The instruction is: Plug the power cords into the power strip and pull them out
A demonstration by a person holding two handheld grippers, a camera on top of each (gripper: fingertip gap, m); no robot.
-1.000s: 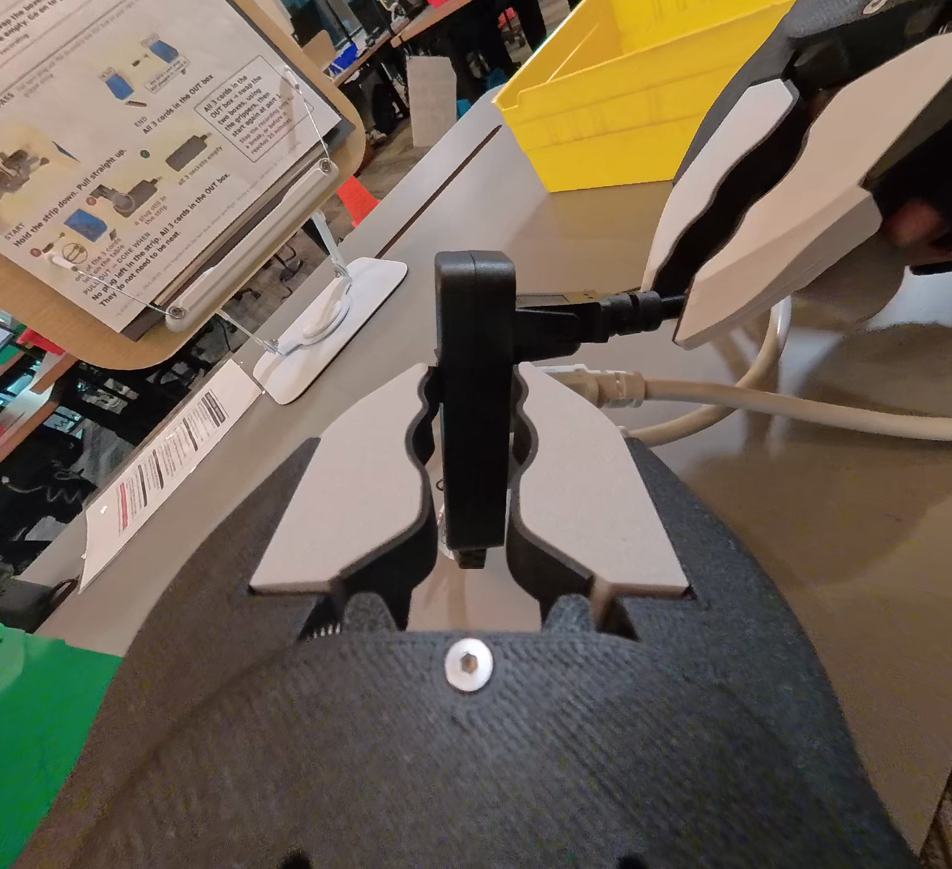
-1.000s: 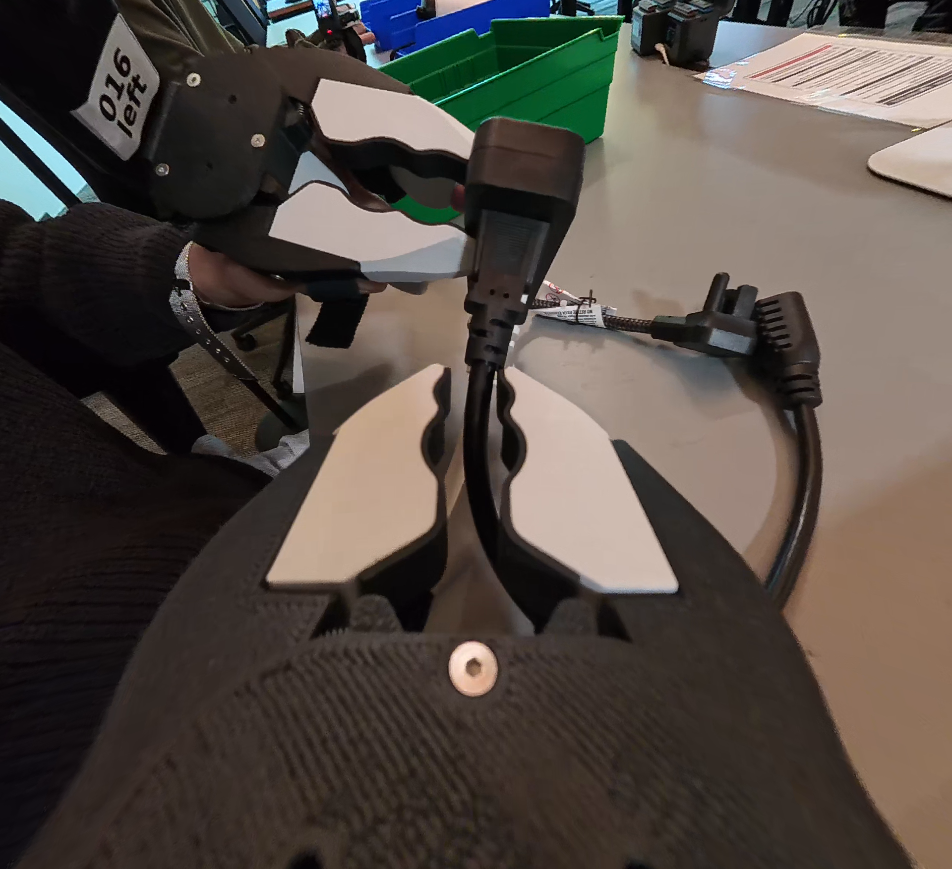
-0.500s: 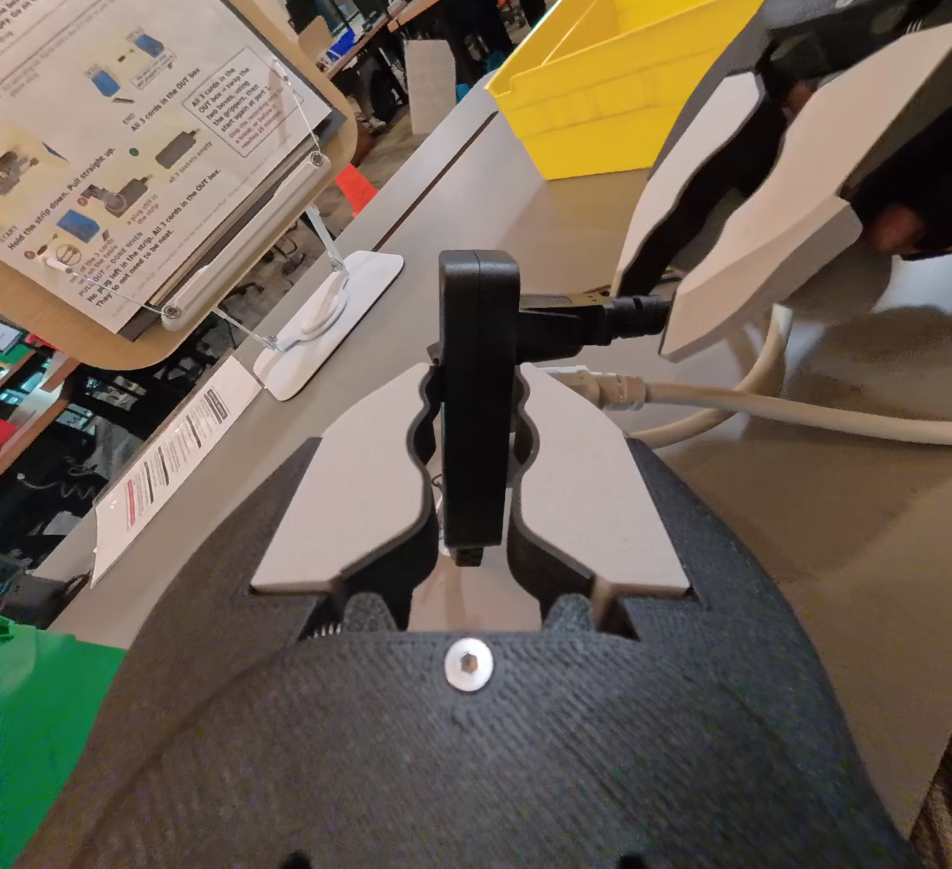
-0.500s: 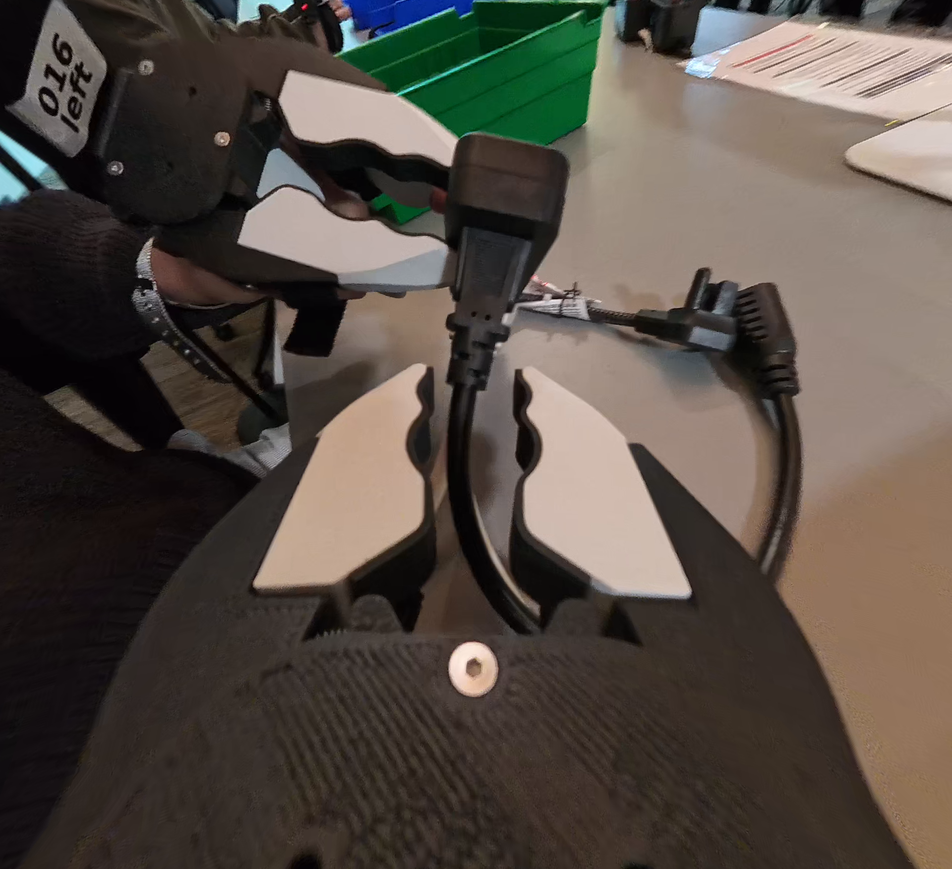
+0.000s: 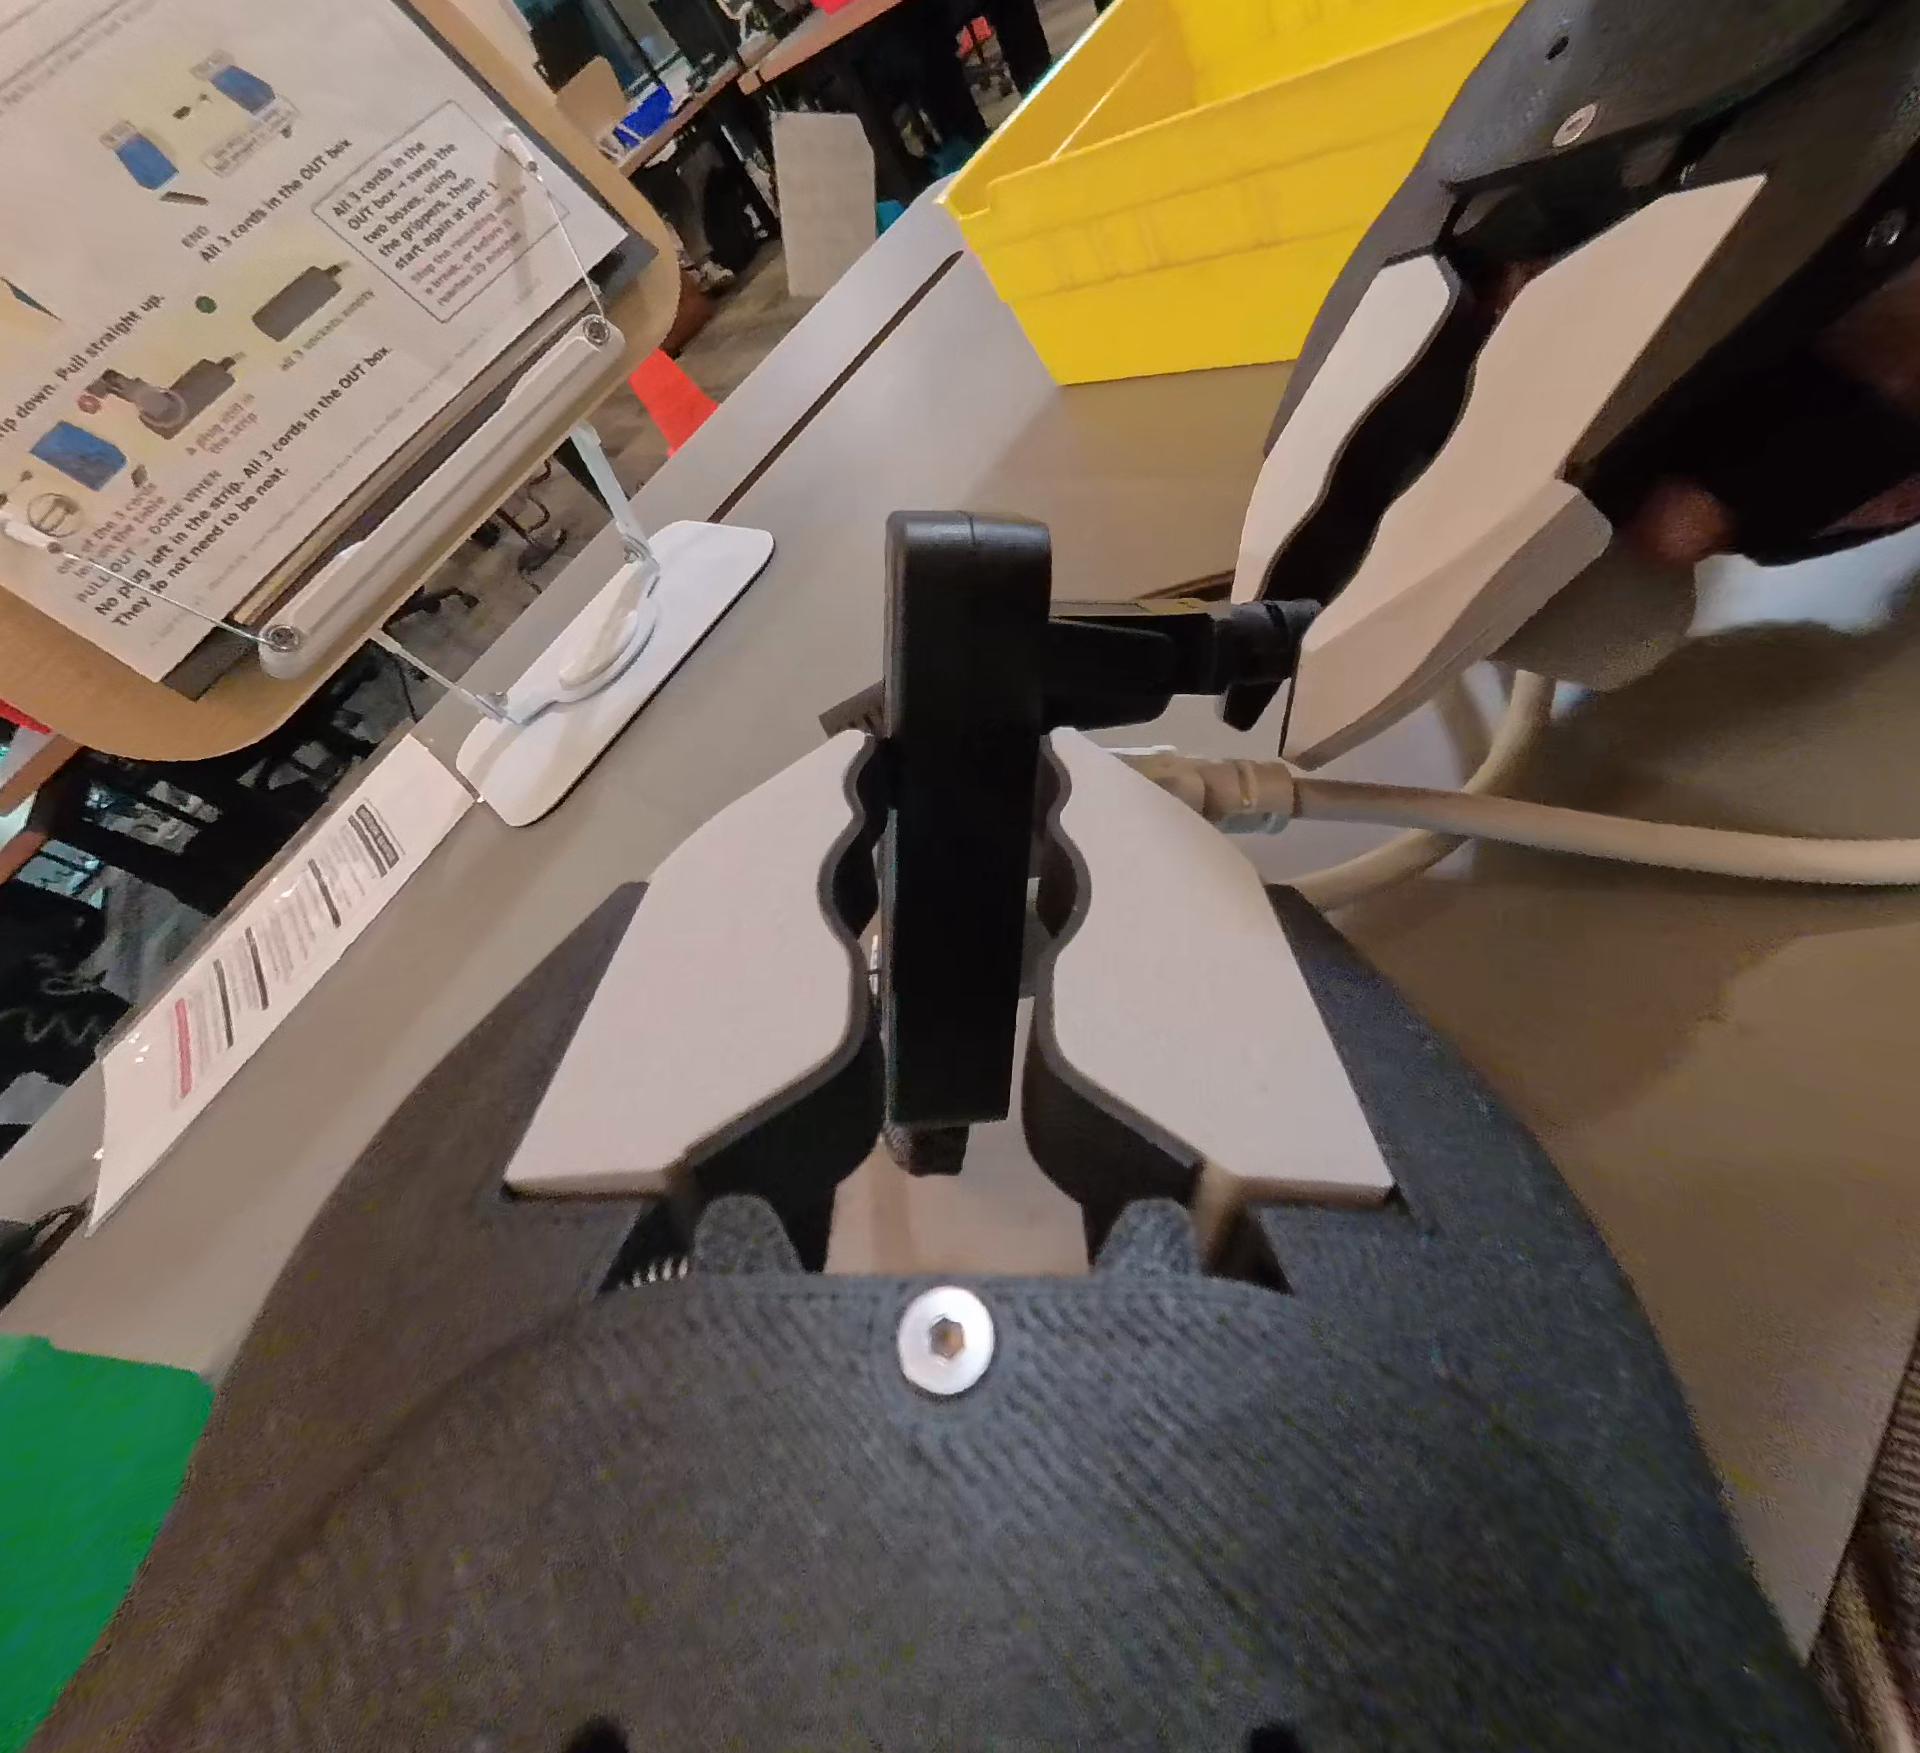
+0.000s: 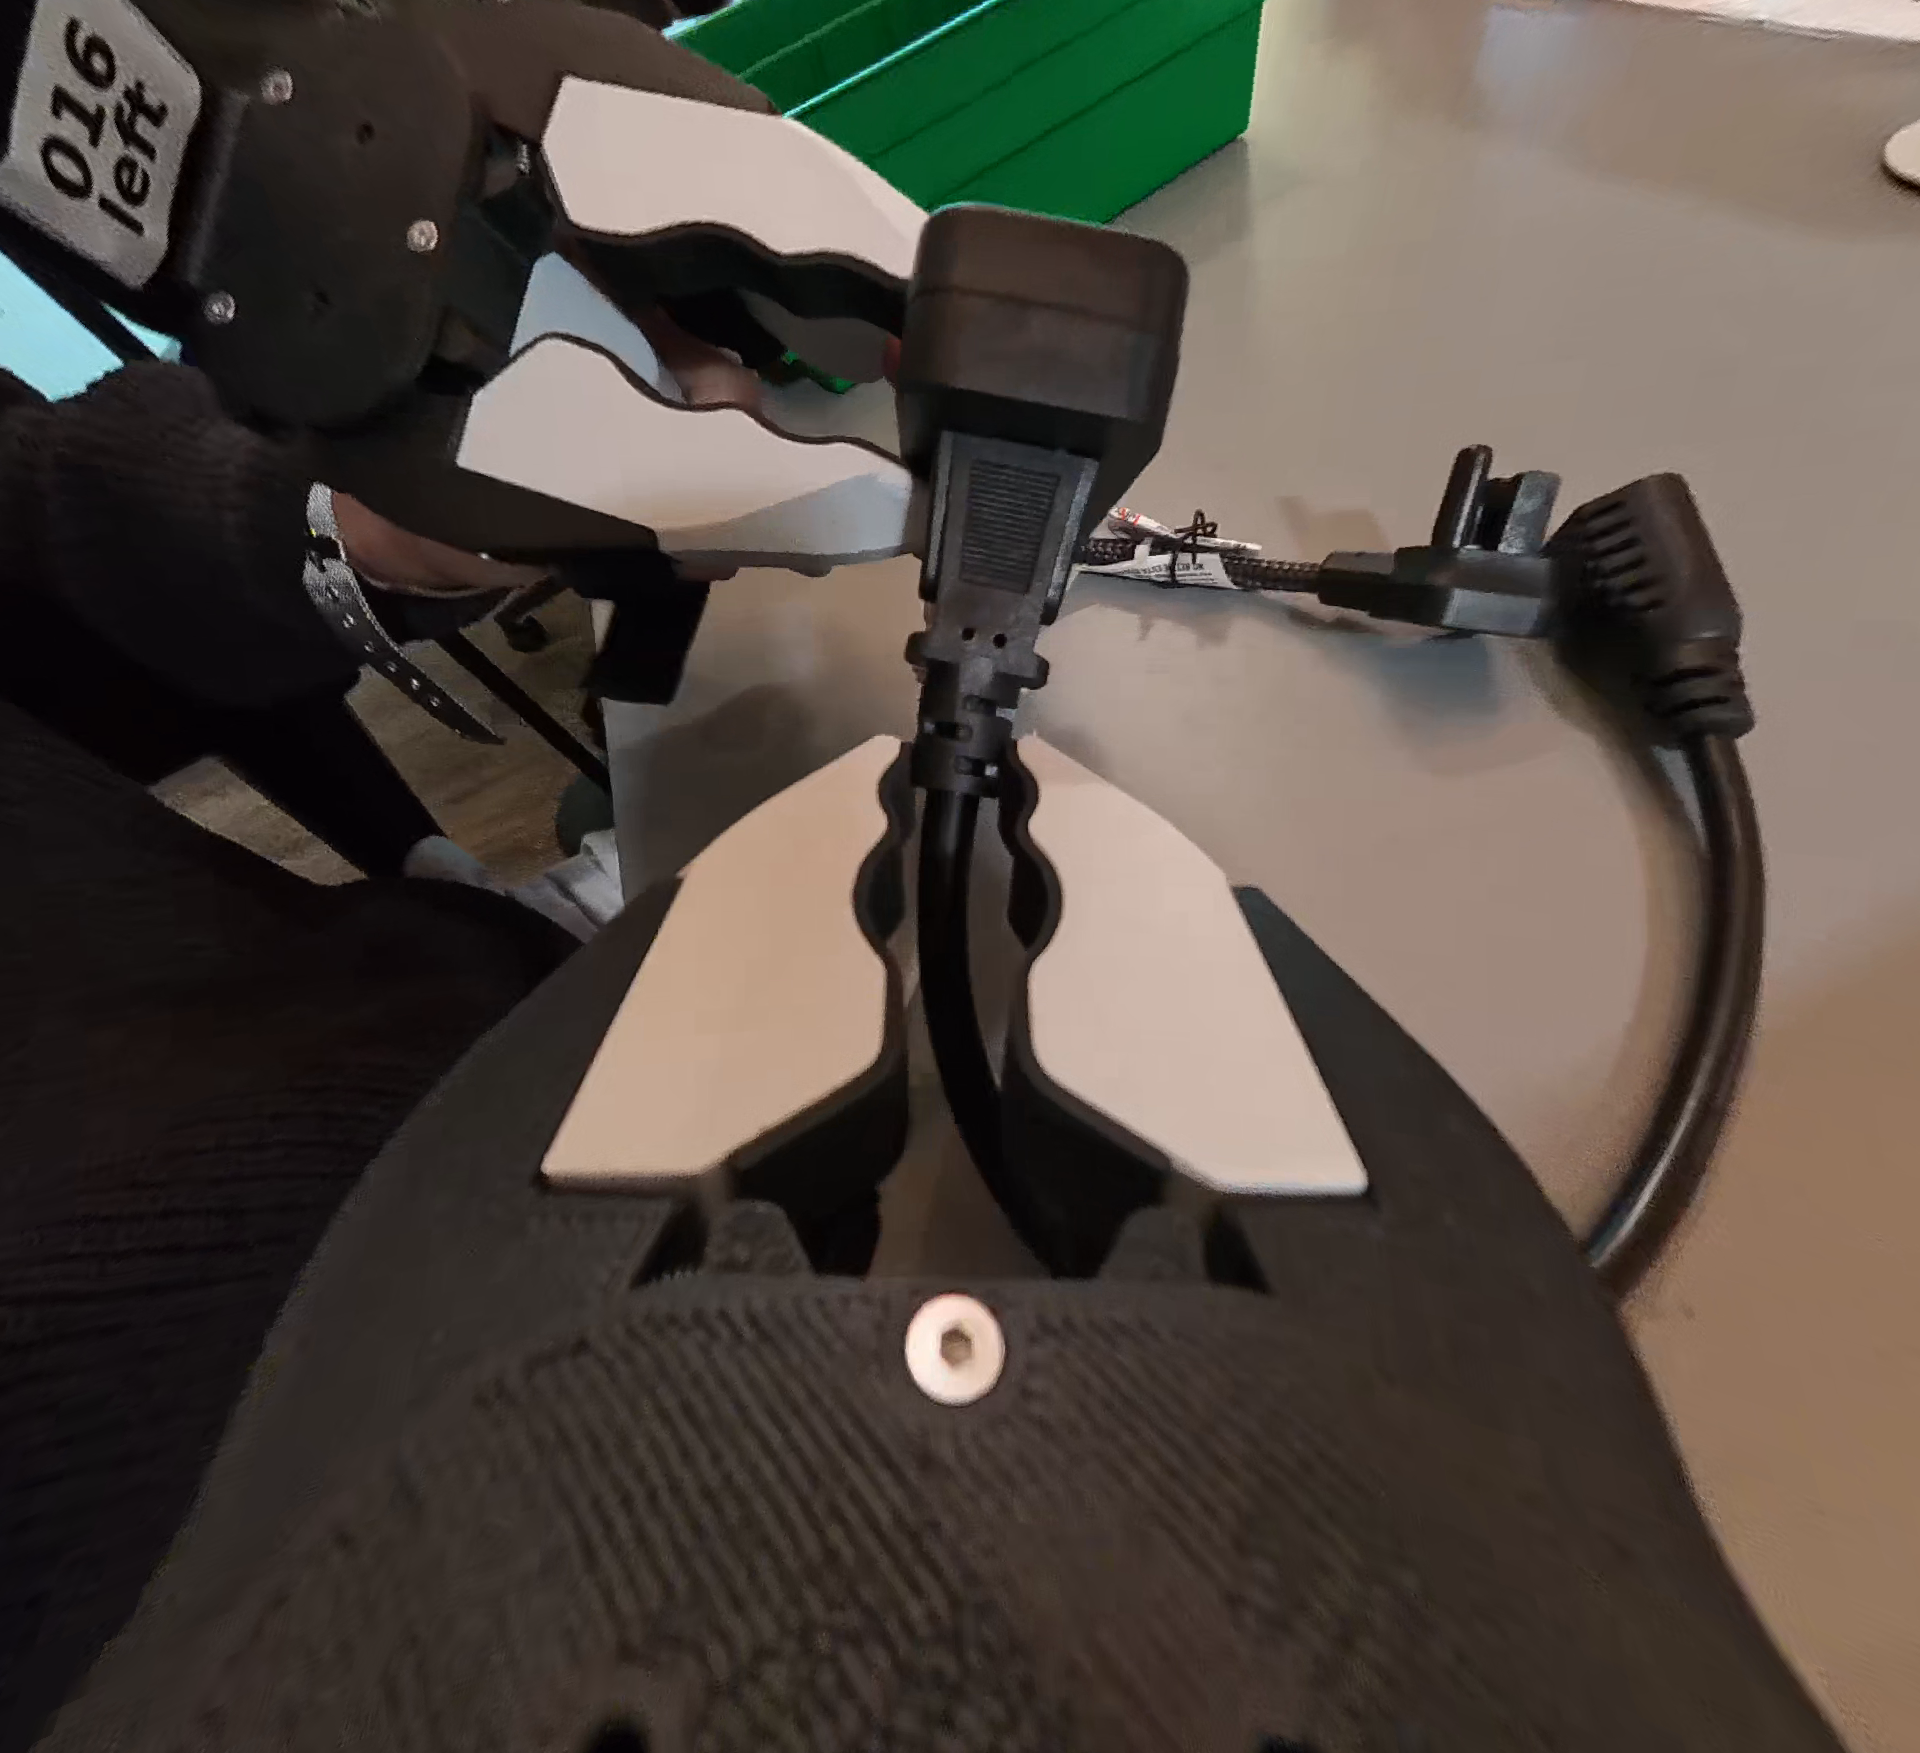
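Observation:
My left gripper point(image 5: 961, 747) is shut on a black power strip point(image 5: 966, 612) and holds it upright above the grey table point(image 5: 1039, 456). A black power cord's plug point(image 5: 1132, 664) sits in the strip's right face. My right gripper point(image 6: 961, 753) is closed around that cord's strain relief, just behind the plug point(image 6: 1003, 519). The cord runs back between its fingers. The strip point(image 6: 1039, 311) and my left gripper point(image 6: 909, 415) show in the right wrist view. My right gripper point(image 5: 1273, 664) shows in the left wrist view.
A yellow bin point(image 5: 1247, 145) stands at the back right and a green bin point(image 6: 1039, 41) to the left. A white cord point(image 5: 1558, 830) and two loose black plugs point(image 6: 1652, 591) point(image 6: 1455, 581) lie on the table. An instruction stand point(image 5: 260, 249) and a paper sheet point(image 5: 281, 924) are far left.
My right gripper opened on the cord, slid forward toward the plug, and closed again at the strain relief. My left gripper kept hold of the strip.

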